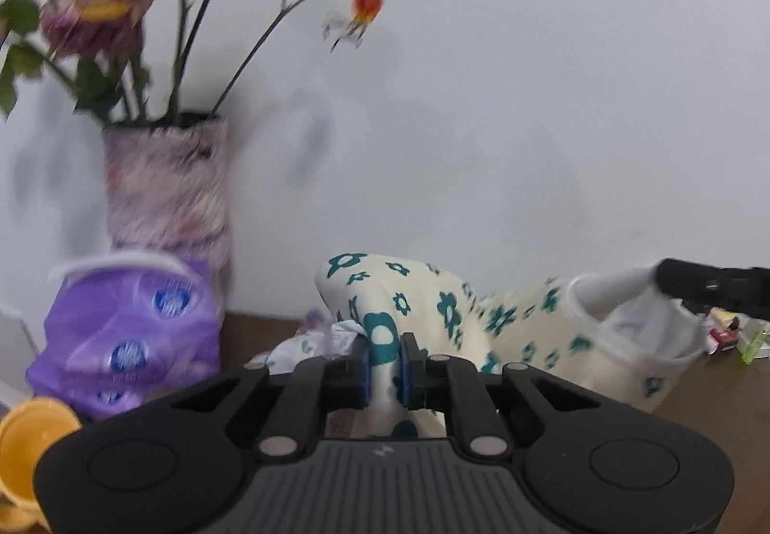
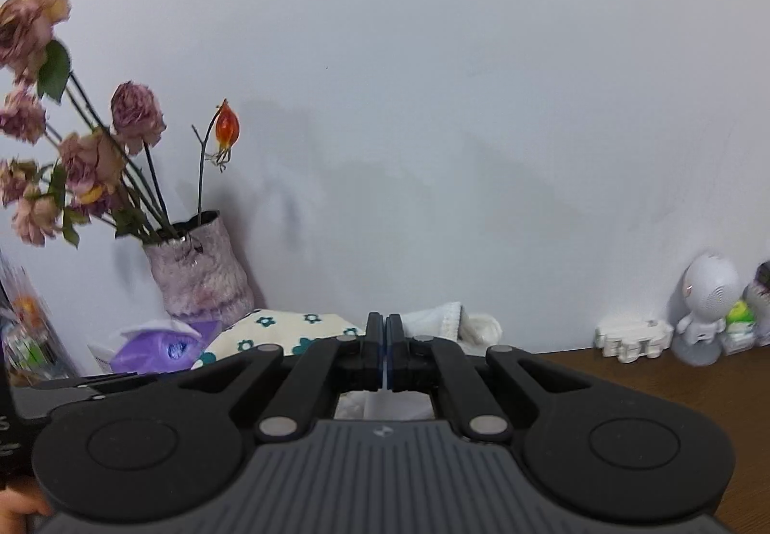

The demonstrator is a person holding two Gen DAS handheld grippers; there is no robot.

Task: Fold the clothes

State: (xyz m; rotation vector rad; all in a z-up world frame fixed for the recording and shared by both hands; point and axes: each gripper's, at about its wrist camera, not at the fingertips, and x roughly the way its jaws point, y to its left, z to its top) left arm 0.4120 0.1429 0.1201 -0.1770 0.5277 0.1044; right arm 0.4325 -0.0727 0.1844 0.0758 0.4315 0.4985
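Left wrist view: the left gripper (image 1: 385, 358) has its jaws clamped on a pinch of the floral garment (image 1: 433, 308), a cream cloth with teal flowers. The cloth rises in a hump just beyond the jaws and stretches to the right, where the right gripper (image 1: 673, 279) holds its white-trimmed edge (image 1: 611, 288). The garment hangs above the brown desk (image 1: 712, 394), spanned between the two grippers. Behind it on the left stand a vase of dried roses (image 1: 168, 192), a purple tissue pack (image 1: 130, 336) and a yellow cup (image 1: 29, 442).

Right wrist view: the right gripper's jaws are together; the frame itself does not show cloth between the pads, only white fabric (image 2: 380, 406) below them. The floral garment lies low to the left, near the vase, with a white towel-like cloth (image 2: 438, 317) behind the jaws. White figurines (image 2: 702, 312) stand on the desk at the right.

Handling, as judgement: the cloth is light, soft and limp; it sags wherever unsupported. It is not fragile and not slippery. Best held at corners or along a hem, two points well apart.

Orientation: the long axis currently runs left to right between the grippers, roughly parallel to the wall. Which end is neck or hem cannot be told.
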